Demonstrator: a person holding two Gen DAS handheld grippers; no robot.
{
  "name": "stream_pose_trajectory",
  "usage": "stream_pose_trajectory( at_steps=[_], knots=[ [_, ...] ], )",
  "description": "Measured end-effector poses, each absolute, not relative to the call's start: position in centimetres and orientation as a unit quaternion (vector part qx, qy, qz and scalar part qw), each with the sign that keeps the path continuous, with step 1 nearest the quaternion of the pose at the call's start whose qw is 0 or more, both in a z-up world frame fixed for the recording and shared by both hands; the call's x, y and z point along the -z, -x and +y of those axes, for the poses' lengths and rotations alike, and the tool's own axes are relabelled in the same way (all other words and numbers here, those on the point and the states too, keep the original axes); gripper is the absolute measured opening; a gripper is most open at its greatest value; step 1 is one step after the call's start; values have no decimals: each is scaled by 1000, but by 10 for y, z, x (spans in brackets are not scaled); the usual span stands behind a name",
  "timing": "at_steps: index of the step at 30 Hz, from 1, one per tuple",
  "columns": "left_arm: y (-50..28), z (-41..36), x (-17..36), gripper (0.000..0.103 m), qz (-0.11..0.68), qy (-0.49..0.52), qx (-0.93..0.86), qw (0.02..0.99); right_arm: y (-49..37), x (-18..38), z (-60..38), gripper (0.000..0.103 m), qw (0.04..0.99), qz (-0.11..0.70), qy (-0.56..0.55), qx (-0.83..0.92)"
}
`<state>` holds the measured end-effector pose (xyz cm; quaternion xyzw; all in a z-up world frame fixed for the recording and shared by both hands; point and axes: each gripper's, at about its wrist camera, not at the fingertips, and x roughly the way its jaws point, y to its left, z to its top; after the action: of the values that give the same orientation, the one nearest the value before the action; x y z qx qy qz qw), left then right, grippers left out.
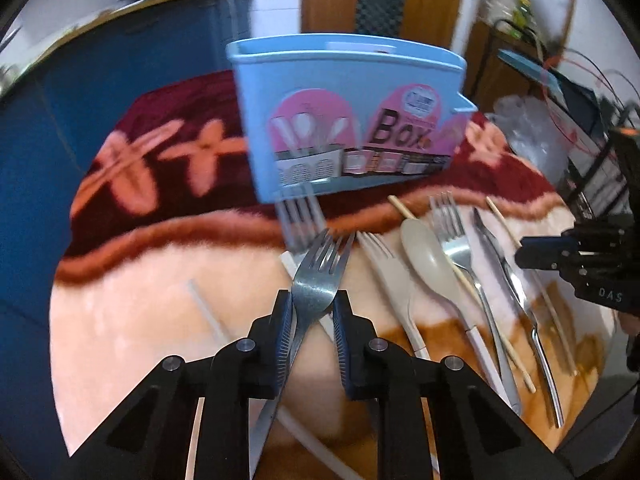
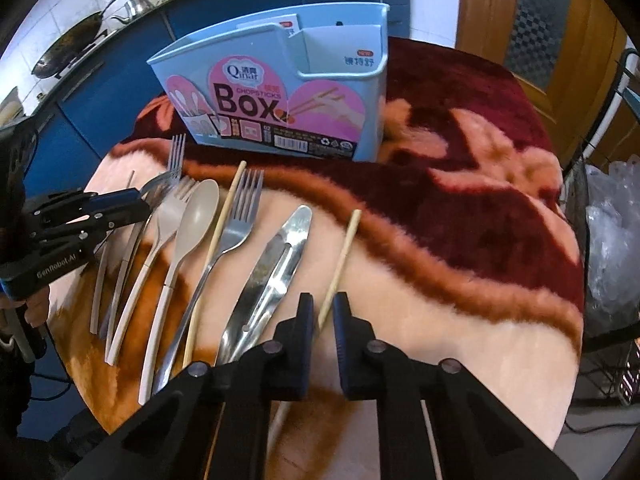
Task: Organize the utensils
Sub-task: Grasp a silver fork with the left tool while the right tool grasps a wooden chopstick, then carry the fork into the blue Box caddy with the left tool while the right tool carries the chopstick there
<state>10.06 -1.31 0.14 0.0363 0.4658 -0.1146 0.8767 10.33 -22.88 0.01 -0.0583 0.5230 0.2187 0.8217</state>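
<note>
A home kitchen. A dark wok (image 2: 68, 46) and a steel kettle (image 2: 140, 2) sit on a blue cabinet counter (image 2: 100, 92) against white wall tiles (image 2: 48, 4). A wooden door (image 2: 520, 20) stands behind the round surface (image 2: 500, 340), which is draped in a plush red and peach flowered blanket (image 2: 460, 184). A wire rack (image 2: 592, 184) with plastic bags (image 2: 616, 240) stands at the surface's right edge.
</note>
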Motion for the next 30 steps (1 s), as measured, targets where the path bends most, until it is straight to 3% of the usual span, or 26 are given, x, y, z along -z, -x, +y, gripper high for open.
stream_pose_trajectory(
  at_steps=[7,17,24,30],
  knots=[
    [-100,-1,1,22,496,7,112,861,-112,1,-223,11,810,525,63,-255],
    [-109,-6,1,21,534,-9,114,838,-122,5,-217,12,788,548,70,-272],
    [-91,12,-13,19,497,28,128,858,-115,2,-227,7,805,532,38,-261],
    [-68,26,-36,19,440,61,143,884,-89,-22,-241,7,840,467,-2,-276]
  ],
)
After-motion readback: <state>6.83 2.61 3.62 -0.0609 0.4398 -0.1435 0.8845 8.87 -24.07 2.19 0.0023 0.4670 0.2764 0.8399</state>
